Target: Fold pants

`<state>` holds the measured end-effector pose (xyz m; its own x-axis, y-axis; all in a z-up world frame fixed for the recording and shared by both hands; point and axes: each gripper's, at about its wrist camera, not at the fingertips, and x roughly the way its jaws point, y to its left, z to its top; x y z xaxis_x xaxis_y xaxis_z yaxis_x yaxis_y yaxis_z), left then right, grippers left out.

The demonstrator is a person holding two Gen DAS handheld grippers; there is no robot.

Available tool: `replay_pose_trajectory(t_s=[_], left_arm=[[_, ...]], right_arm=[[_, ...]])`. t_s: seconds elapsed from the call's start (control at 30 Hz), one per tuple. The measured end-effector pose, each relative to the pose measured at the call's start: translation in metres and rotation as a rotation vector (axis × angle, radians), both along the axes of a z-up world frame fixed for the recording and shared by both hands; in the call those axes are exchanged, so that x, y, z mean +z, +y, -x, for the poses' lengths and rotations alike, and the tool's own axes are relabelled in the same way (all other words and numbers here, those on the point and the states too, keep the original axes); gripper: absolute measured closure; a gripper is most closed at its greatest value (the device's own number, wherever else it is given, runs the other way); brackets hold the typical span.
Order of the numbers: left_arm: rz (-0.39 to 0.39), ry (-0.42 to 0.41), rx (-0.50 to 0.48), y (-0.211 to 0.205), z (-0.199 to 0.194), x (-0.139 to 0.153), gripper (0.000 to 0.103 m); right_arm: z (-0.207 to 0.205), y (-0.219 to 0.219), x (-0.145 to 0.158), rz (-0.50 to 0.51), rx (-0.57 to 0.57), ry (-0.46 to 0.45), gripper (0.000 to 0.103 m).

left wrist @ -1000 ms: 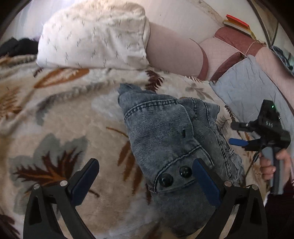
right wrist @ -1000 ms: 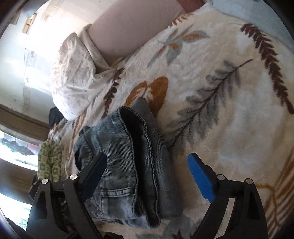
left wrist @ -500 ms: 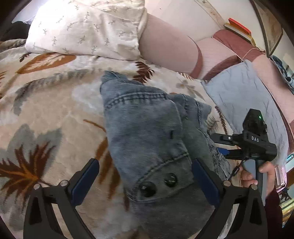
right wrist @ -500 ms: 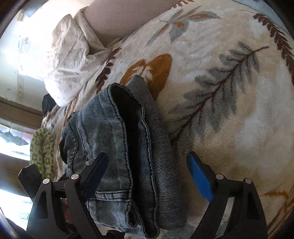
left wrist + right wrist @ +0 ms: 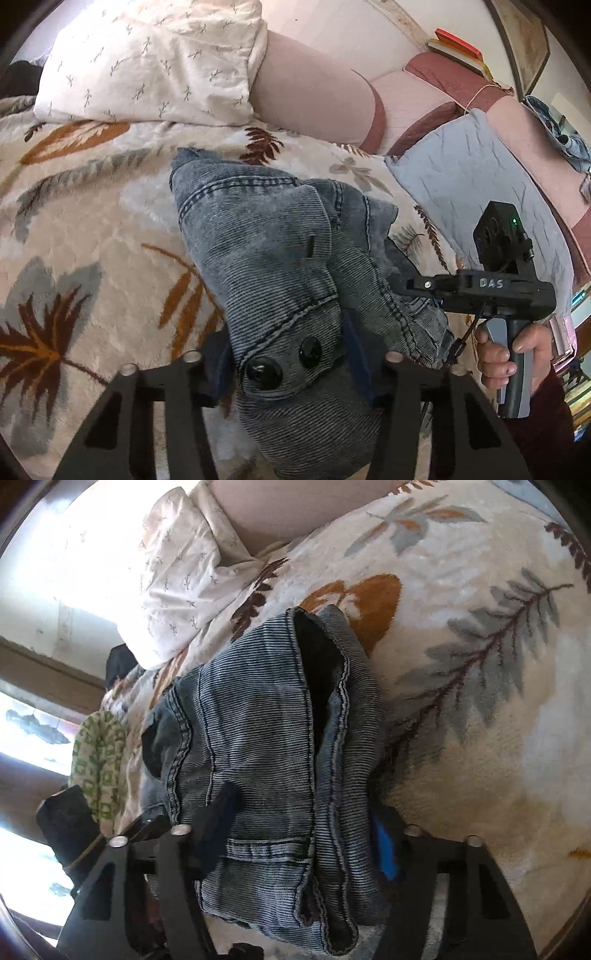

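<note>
Grey-blue denim pants (image 5: 266, 254) lie in a folded bundle on a leaf-patterned blanket (image 5: 74, 229). My left gripper (image 5: 288, 365) is shut on the waistband end with two black buttons (image 5: 264, 371). My right gripper (image 5: 303, 830) is shut on the opposite side of the bundle (image 5: 266, 731), squeezing several denim layers near a belt loop. The right gripper also shows in the left wrist view (image 5: 436, 288), held by a hand at the bundle's right edge.
A white pillow (image 5: 147, 62) and a pink headboard cushion (image 5: 310, 96) lie behind the pants. A grey quilted pillow (image 5: 469, 184) sits at the right. A green patterned cloth (image 5: 98, 760) lies at the left bed edge.
Both grippers moved in onto the bundle and closed from wide open to clamped on the denim. The bundle now sits bunched between the jaws.
</note>
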<state>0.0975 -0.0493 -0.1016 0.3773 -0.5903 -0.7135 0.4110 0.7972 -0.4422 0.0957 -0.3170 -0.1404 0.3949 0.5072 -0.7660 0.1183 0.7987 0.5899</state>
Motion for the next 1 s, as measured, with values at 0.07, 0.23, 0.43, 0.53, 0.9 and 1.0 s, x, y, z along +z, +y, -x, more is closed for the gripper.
replay_pose_trajectory(t_s=[0.07,0.23,0.43,0.53,0.9,1.0], left_arm=[[0.002,-0.003,0.004,0.001,-0.001,0.001,0.057],[0.002,-0.022,0.009,0.004,-0.002,0.008,0.062],[-0.013,-0.061,0.044,0.014,-0.005,0.022,0.063],[-0.02,-0.111,0.076,0.024,-0.008,0.036,0.063],[-0.053,-0.259,0.229,0.071,-0.027,0.07,0.063],[-0.083,-0.291,0.253,0.075,-0.031,0.072,0.063]], right_arm=[[0.002,0.002,0.004,0.014,-0.006,-0.012,0.062],[0.005,0.009,0.018,0.039,0.005,-0.076,0.07],[0.006,0.021,0.033,0.049,0.029,-0.157,0.074],[0.001,0.037,0.04,0.054,0.038,-0.194,0.074],[-0.025,0.093,0.071,0.045,0.063,-0.351,0.075],[-0.033,0.105,0.074,0.059,0.074,-0.378,0.075]])
